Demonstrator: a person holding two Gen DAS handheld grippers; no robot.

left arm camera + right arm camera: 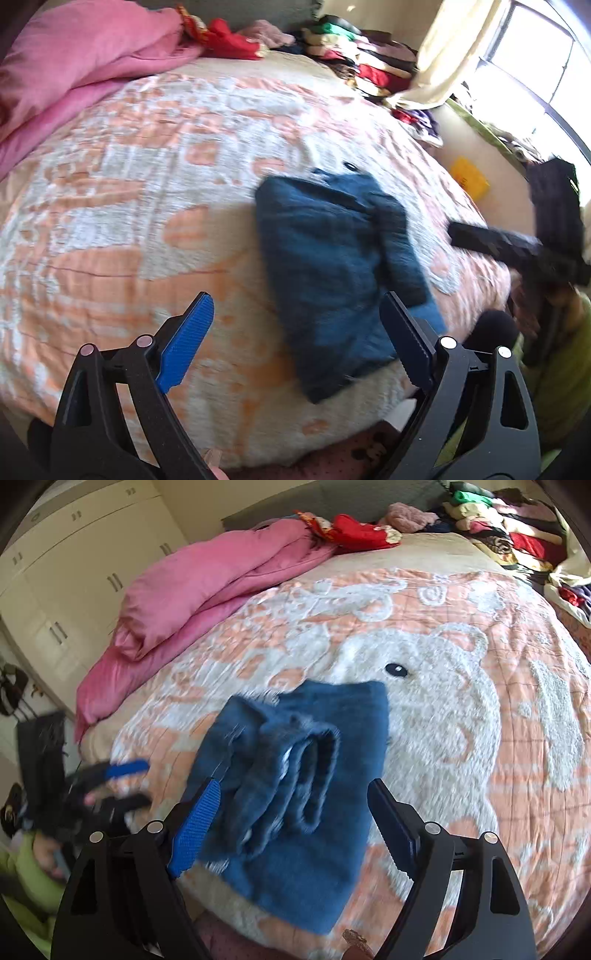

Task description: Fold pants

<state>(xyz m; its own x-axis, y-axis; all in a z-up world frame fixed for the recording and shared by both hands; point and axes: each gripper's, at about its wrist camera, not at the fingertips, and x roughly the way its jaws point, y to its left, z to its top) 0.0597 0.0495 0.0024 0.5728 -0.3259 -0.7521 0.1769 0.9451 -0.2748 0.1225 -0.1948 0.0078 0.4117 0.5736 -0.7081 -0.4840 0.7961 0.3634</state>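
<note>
The blue pants (340, 273) lie folded into a compact bundle on the peach and white bedspread (147, 192), near the bed's front edge. In the right wrist view the pants (295, 812) show stacked layers with a rolled end on top. My left gripper (297, 325) is open and empty, held above the bed just in front of the bundle; it also shows blurred at the left of the right wrist view (122, 782). My right gripper (293, 812) is open and empty above the bundle; it appears at the right of the left wrist view (517, 251).
A pink duvet (207, 587) is bunched along the bed's far left side. Stacks of folded clothes (509, 528) and red garments (362, 531) sit at the head. White cabinets (74, 572) stand to the left. A window and curtain (461, 48) are on the right.
</note>
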